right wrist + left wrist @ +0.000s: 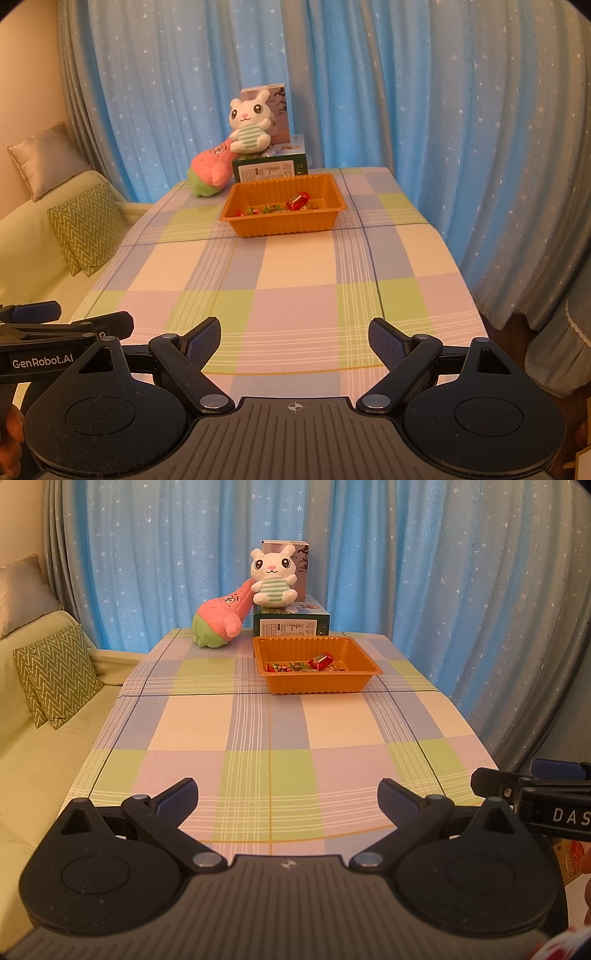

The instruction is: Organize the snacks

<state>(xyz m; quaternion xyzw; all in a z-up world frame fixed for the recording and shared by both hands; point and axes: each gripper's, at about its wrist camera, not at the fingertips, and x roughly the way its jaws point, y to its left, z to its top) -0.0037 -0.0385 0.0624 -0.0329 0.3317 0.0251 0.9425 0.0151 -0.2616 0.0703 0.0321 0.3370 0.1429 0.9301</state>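
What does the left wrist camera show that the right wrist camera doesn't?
Only the left wrist view: the open left gripper up close, with the right gripper side-on at its right edge. Only the right wrist view: the open right gripper up close, the left one at its left edge, and a white-trimmed cloth at far right. Both: the orange tray of snacks, rabbit plush, pink plush, boxes, sofa and curtain.
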